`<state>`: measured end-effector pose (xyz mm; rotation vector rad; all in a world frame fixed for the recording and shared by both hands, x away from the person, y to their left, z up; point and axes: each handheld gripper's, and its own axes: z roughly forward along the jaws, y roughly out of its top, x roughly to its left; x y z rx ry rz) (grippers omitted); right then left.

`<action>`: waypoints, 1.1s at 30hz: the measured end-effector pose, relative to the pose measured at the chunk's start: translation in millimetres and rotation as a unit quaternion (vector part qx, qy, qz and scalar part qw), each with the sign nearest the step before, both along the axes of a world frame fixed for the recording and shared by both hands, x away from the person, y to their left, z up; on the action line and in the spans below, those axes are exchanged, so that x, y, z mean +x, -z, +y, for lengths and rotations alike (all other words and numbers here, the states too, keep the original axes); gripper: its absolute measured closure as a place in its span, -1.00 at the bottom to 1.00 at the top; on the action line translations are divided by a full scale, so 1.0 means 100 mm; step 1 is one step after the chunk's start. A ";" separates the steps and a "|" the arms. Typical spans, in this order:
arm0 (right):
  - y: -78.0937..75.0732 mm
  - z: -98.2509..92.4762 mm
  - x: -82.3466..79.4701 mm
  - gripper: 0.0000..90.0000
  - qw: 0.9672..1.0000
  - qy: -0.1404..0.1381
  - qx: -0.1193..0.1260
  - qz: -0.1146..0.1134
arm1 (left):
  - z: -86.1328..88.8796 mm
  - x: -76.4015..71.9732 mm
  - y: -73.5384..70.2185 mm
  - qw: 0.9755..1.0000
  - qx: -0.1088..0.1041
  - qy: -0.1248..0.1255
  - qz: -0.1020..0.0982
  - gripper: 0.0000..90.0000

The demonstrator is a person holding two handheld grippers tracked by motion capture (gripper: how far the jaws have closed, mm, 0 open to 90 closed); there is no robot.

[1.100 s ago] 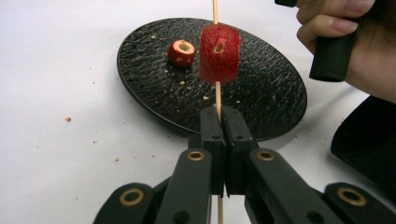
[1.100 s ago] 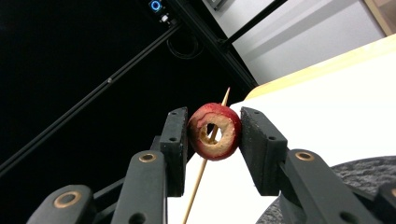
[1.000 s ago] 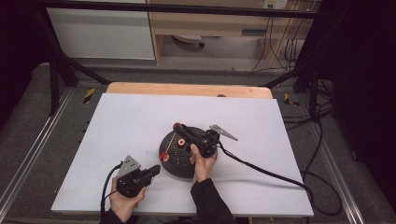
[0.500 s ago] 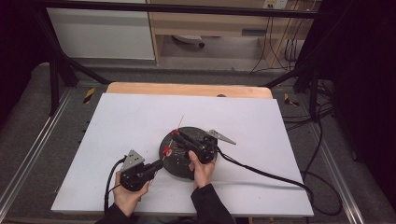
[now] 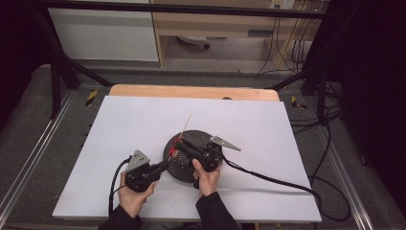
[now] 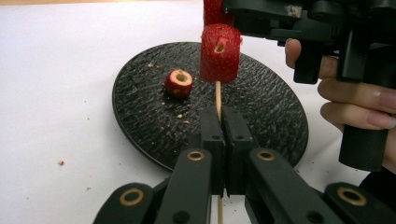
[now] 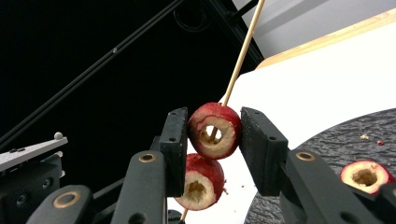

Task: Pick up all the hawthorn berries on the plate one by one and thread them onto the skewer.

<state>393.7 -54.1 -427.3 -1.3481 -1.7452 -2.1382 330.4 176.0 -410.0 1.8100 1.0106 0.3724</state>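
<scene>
A thin wooden skewer (image 6: 217,95) rises from my left gripper (image 6: 221,116), which is shut on its lower end at the near edge of a black round plate (image 5: 191,168). Two hollowed red fruits are threaded on the skewer. The lower fruit (image 7: 200,182) hangs free. The upper fruit (image 7: 215,130) sits between the jaws of my right gripper (image 7: 215,135), which is shut on it from both sides. A third hollowed fruit (image 6: 178,83) lies loose on the plate. In the high view both grippers meet over the plate's left side, and the skewer (image 5: 186,123) slants away behind them.
The plate rests on a white board (image 5: 124,124) over a wooden table whose edge (image 5: 191,91) shows at the back. The right gripper's cable (image 5: 268,177) trails off to the right. Crumbs dot the plate (image 6: 261,107). Black frame bars stand around the table.
My left gripper has moved right from the open board to the plate's edge and now holds the skewer's lower end. The right gripper has shifted slightly left with the fruit on the skewer.
</scene>
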 end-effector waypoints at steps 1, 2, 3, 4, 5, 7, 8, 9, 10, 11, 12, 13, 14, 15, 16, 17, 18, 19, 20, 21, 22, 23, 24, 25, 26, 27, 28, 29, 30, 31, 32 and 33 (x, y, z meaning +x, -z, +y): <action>0.00 0.00 0.00 0.40 1.000 0.000 -0.001 -0.001 | 0.00 0.00 0.00 1.000 0.001 0.000 0.000 0.97; 0.01 0.00 0.00 0.40 1.000 -0.001 -0.003 -0.002 | 0.00 0.00 0.01 1.000 0.001 0.000 0.000 0.96; 0.01 0.00 -0.01 0.40 1.000 -0.002 -0.003 0.001 | 0.00 0.00 0.01 1.000 0.001 0.001 0.000 0.97; 0.01 0.00 -0.01 0.40 1.000 -0.002 -0.004 0.002 | 0.00 0.00 0.01 1.000 0.000 0.001 0.000 0.96; 0.02 0.01 -0.01 0.40 1.000 -0.003 -0.005 0.004 | 0.00 0.01 0.02 1.000 0.000 0.001 0.001 0.97; 0.02 0.01 -0.01 0.40 1.000 -0.004 -0.007 0.005 | 0.00 0.00 0.02 1.000 0.000 0.001 0.001 0.97; 0.02 0.01 -0.01 0.40 1.000 -0.004 -0.009 0.004 | 0.00 0.00 0.02 1.000 0.000 0.001 0.001 0.96; 0.02 0.01 -0.01 0.39 1.000 -0.004 -0.011 0.003 | 0.00 0.00 0.03 1.000 0.000 0.002 0.001 0.97; 0.02 0.00 -0.02 0.39 1.000 -0.005 -0.014 0.004 | 0.01 0.00 0.02 1.000 0.002 0.001 -0.001 0.97; 0.01 0.00 -0.02 0.37 1.000 -0.004 -0.014 0.002 | 0.01 0.00 0.02 1.000 0.001 0.003 0.000 0.96; 0.01 0.00 -0.02 0.31 1.000 -0.002 -0.018 0.000 | 0.01 0.00 0.02 1.000 0.001 0.003 -0.001 0.97; 0.00 -0.01 -0.02 0.26 1.000 -0.001 -0.021 -0.003 | 0.02 -0.01 0.02 1.000 0.003 0.001 -0.003 0.97; -0.02 -0.02 -0.03 0.21 1.000 -0.002 -0.025 -0.004 | 0.03 -0.01 0.02 1.000 0.001 0.002 -0.001 0.96; -0.02 -0.03 -0.02 0.18 1.000 -0.002 -0.028 -0.008 | 0.04 -0.02 0.02 1.000 0.000 0.002 -0.001 0.97; -0.04 -0.05 -0.03 0.13 0.999 -0.001 -0.033 -0.010 | 0.05 -0.02 0.02 1.000 0.002 0.001 -0.003 0.96; -0.05 -0.07 -0.03 0.08 0.999 0.002 -0.040 -0.011 | 0.06 -0.02 0.02 1.000 0.002 0.002 -0.001 0.96; -0.06 -0.09 -0.03 0.02 0.999 0.005 -0.049 -0.013 | 0.07 -0.02 0.02 1.000 0.002 0.002 0.000 0.96; -0.06 -0.11 -0.03 -0.01 0.998 0.007 -0.054 -0.014 | 0.08 -0.03 0.02 1.000 0.002 0.003 0.001 0.97; -0.07 -0.15 -0.03 -0.05 0.998 0.010 -0.062 -0.016 | 0.09 -0.03 0.03 1.000 0.002 0.003 0.002 0.96; -0.07 -0.18 -0.02 -0.10 0.997 0.013 -0.068 -0.017 | 0.11 -0.03 0.03 1.000 0.005 0.003 0.001 0.96; -0.07 -0.21 -0.02 -0.16 0.997 0.013 -0.078 -0.014 | 0.12 -0.03 0.03 1.000 0.006 0.004 0.001 0.97; -0.08 -0.25 -0.01 -0.21 0.995 0.014 -0.094 -0.014 | 0.14 -0.04 0.04 1.000 0.009 0.005 0.000 0.96; -0.08 -0.28 0.00 -0.26 0.994 0.013 -0.107 -0.011 | 0.15 -0.04 0.04 1.000 0.011 0.005 0.000 0.96; -0.08 -0.31 0.01 -0.31 0.993 0.010 -0.116 -0.008 | 0.16 -0.05 0.05 1.000 0.016 0.006 0.000 0.96; -0.08 -0.34 0.02 -0.36 0.991 0.006 -0.133 -0.007 | 0.18 -0.05 0.05 1.000 0.022 0.007 -0.002 0.96; -0.09 -0.35 0.03 -0.41 0.989 0.002 -0.146 -0.005 | 0.19 -0.06 0.06 1.000 0.023 0.009 0.000 0.96; -0.09 -0.37 0.04 -0.47 0.987 -0.003 -0.159 -0.005 | 0.21 -0.06 0.06 1.000 0.026 0.008 0.000 0.96; -0.10 -0.38 0.05 -0.52 0.985 -0.007 -0.174 -0.004 | 0.23 -0.07 0.07 1.000 0.029 0.009 0.002 0.97; -0.10 -0.40 0.06 -0.57 0.982 -0.013 -0.188 -0.003 | 0.25 -0.07 0.07 0.999 0.031 0.009 0.002 0.96; -0.10 -0.41 0.07 -0.61 0.980 -0.017 -0.197 -0.005 | 0.26 -0.08 0.08 0.999 0.032 0.011 0.003 0.96; -0.11 -0.41 0.08 -0.66 0.978 -0.021 -0.207 -0.001 | 0.28 -0.08 0.08 0.999 0.037 0.011 0.003 0.97; -0.11 -0.43 0.09 -0.70 0.975 -0.026 -0.219 0.000 | 0.31 -0.09 0.09 0.999 0.039 0.012 0.004 0.96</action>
